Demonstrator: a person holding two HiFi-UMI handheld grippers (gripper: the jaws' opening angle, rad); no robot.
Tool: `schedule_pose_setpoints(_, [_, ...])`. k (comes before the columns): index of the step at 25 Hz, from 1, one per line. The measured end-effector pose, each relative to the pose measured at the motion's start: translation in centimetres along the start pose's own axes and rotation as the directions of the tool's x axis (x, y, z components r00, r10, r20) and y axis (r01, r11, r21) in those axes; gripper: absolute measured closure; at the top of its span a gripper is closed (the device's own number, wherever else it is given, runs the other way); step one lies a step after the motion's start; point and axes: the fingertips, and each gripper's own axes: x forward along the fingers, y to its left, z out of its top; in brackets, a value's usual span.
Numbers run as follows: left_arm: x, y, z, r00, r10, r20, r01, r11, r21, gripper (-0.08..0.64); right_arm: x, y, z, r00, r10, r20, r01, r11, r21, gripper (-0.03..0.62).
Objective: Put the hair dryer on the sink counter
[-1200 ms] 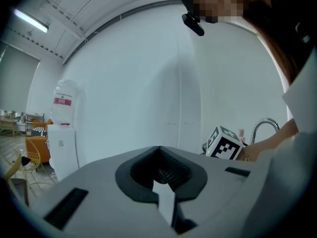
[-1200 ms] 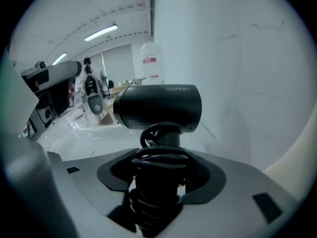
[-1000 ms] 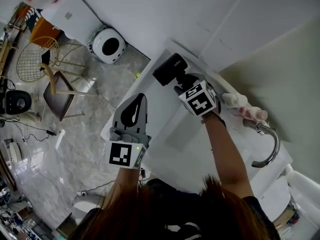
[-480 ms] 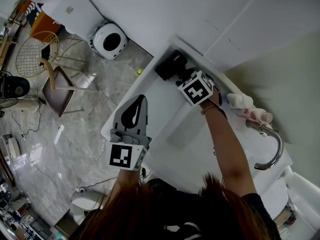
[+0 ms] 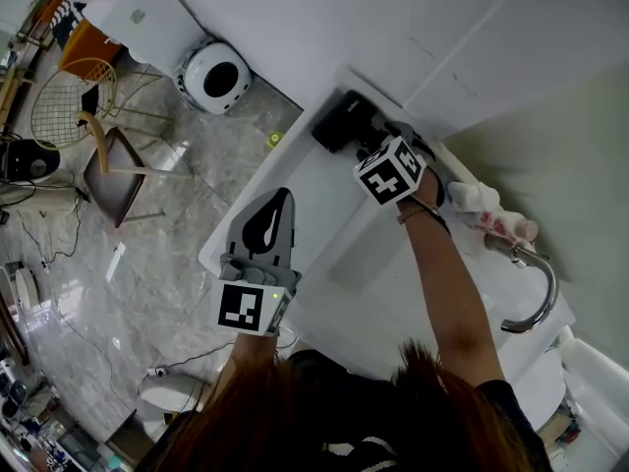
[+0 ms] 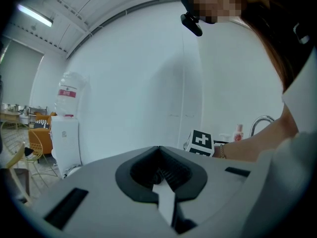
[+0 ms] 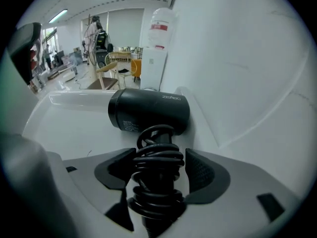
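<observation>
The black hair dryer [image 5: 339, 126] lies on the white sink counter [image 5: 295, 219] in its far corner by the wall. In the right gripper view its barrel [image 7: 148, 112] rests on the counter, and the cord-wrapped handle [image 7: 157, 172] points back between the jaws. My right gripper [image 5: 371, 147] [image 7: 161, 170] is opening: a gap shows between the right pad [image 7: 200, 172] and the cord. My left gripper [image 5: 283, 197] [image 6: 159, 150] hovers over the counter's left edge, shut and holding nothing.
A chrome faucet [image 5: 526, 298] and pink-and-white bottles [image 5: 491, 214] stand at the counter's right. On the floor to the left are a round white appliance [image 5: 216, 82], a chair [image 5: 108, 165] and a water dispenser [image 7: 156, 48]. The wall runs close behind the dryer.
My right gripper carried the hair dryer further toward the wall corner of the counter, where it now lies. The left gripper barely moved.
</observation>
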Motion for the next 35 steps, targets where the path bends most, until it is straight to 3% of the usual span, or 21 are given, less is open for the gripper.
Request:
schedule_pose_setpoints(13, [0.0, -0.7, 1.7, 0.999, 0.011, 0.048, -0.01, 0.999, -0.036, 0.541, -3.3, 0.3, 1.4, 0.989, -0.014, 0.146, 0.004, 0.998, 0.07, 0.285])
schedule_pose_setpoints(15, [-0.1, -0.9, 2.2, 0.998, 0.012, 0.057, -0.01, 0.999, -0.036, 0.541, -5.0, -0.3, 2.2, 0.977, -0.051, 0.208, 0.031, 0.995, 0.098, 0.322])
schedule_pose_setpoints(17, [-0.2, -1.0, 2.7, 0.998, 0.012, 0.065, -0.01, 1.0, -0.028, 0.541, -7.3, -1.2, 3.1, 0.953, -0.109, 0.284, 0.07, 0.987, 0.147, 0.399])
schedule_pose_setpoints(20, [-0.7, -1.2, 3.7, 0.998, 0.007, 0.067, -0.007, 1.0, -0.001, 0.541, -11.6, -2.6, 3.9, 0.9, -0.208, 0.382, 0.122, 0.964, 0.237, 0.56])
schedule_pose_setpoints(21, [-1.0, -1.3, 4.0, 0.998, 0.003, 0.067, -0.004, 1.0, 0.012, 0.541, -13.1, -3.0, 4.1, 0.88, -0.234, 0.413, 0.13, 0.955, 0.265, 0.575])
schedule_pose_setpoints(25, [-2.0, -2.2, 6.1, 0.995, -0.002, 0.098, -0.002, 0.999, 0.039, 0.541, -19.7, -3.7, 4.1, 0.789, -0.311, 0.529, 0.119, 0.923, 0.366, 0.575])
schedule_pose_setpoints(29, [-3.2, -3.4, 8.0, 0.992, -0.011, 0.122, 0.002, 0.997, 0.077, 0.541, -26.9, -3.6, 3.3, 0.679, -0.378, 0.63, 0.078, 0.889, 0.451, 0.575])
schedule_pose_setpoints(35, [-6.3, -5.8, 11.7, 0.984, -0.02, 0.175, 0.0, 0.993, 0.114, 0.541, -36.8, -2.4, 1.6, 0.528, -0.451, 0.72, 0.063, 0.866, 0.496, 0.577])
